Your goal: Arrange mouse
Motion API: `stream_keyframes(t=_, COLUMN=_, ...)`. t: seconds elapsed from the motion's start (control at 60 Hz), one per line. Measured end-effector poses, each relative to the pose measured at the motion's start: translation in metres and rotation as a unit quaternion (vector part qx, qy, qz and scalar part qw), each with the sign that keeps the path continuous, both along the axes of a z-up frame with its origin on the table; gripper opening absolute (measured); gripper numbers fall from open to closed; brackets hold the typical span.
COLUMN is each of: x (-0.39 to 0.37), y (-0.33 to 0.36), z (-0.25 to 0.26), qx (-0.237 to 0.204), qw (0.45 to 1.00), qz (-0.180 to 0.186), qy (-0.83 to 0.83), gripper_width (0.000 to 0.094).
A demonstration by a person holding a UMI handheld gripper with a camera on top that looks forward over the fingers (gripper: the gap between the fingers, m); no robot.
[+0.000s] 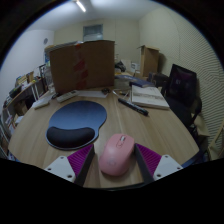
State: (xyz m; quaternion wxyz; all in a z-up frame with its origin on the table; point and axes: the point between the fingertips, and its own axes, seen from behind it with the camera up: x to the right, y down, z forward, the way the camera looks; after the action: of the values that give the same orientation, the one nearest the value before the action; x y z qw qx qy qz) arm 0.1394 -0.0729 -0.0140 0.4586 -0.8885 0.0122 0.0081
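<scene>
We see the gripper (116, 163) low over a round wooden tabletop (140, 125), its jaws spread wide and gripping nothing. The pink mouse (116, 154) rests on the tabletop between the 2 fingers (68, 166), with a gap at either side. Just ahead and to the left lies a blue mousepad (77, 122) with a black wrist rest. Beyond it stands a cardboard box (82, 66). To the right we see an open notebook (149, 96), with a pen (131, 105) near it, and a dark chair (182, 85) beside the tabletop.
</scene>
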Motion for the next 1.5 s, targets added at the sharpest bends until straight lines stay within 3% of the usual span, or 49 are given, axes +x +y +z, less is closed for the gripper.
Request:
stream_keyframes(t=0.183, x=-0.001, y=0.023, z=0.002, qx=0.053, qw=0.999, qz=0.01, qy=-0.003, gripper_width=0.0686)
stream_keyframes(t=0.2, x=-0.002, y=0.024, z=0.003, qx=0.059, qw=0.998, qz=0.012, qy=-0.004, gripper_width=0.0625)
stream_keyframes(t=0.217, x=-0.002, y=0.026, z=0.002, qx=0.064, qw=0.998, qz=0.015, qy=-0.004, gripper_width=0.0629)
stream_keyframes(t=0.233, x=-0.004, y=0.027, z=0.002, qx=0.069, qw=0.997, qz=0.016, qy=-0.003, gripper_width=0.0547)
stream_keyframes(t=0.283, x=-0.003, y=0.03, z=0.003, qx=0.078, qw=0.997, qz=0.017, qy=0.0, gripper_width=0.05)
stream_keyframes(t=0.483, x=-0.001, y=0.027, z=0.004, qx=0.026, qw=0.999, qz=0.007, qy=0.031, gripper_width=0.0367)
stream_keyframes(t=0.517, x=0.003, y=0.027, z=0.013, qx=0.022, qw=0.999, qz=0.005, qy=0.034, gripper_width=0.0363)
stream_keyframes(t=0.65, x=0.012, y=0.069, z=0.109, qx=0.101, qw=0.994, qz=-0.013, qy=0.033, gripper_width=0.0345)
stream_keyframes(t=0.75, x=-0.021, y=0.111, z=0.154, qx=0.135, qw=0.989, qz=-0.002, qy=0.057, gripper_width=0.0345)
stream_keyframes(t=0.833, x=-0.065, y=0.142, z=0.15, qx=0.136, qw=0.989, qz=0.025, qy=0.057, gripper_width=0.0343)
stream_keyframes(t=0.933, x=-0.113, y=0.165, z=0.102, qx=0.103, qw=0.992, qz=0.051, qy=0.06, gripper_width=0.0342)
stream_keyframes(t=1.15, x=-0.143, y=0.165, z=0.006, qx=0.002, qw=0.996, qz=0.086, qy=0.016, gripper_width=0.0369)
stream_keyframes(t=1.217, x=-0.143, y=0.165, z=0.003, qx=0.01, qw=0.995, qz=0.094, qy=-0.003, gripper_width=0.0394)
stream_keyframes(t=1.367, x=-0.142, y=0.165, z=0.002, qx=-0.017, qw=0.995, qz=0.095, qy=-0.001, gripper_width=0.0543)
stream_keyframes(t=1.467, x=-0.146, y=0.153, z=0.006, qx=-0.042, qw=0.994, qz=0.097, qy=0.02, gripper_width=0.0887)
stream_keyframes(t=1.5, x=-0.145, y=0.147, z=0.011, qx=-0.043, qw=0.994, qz=0.094, qy=0.022, gripper_width=0.0822)
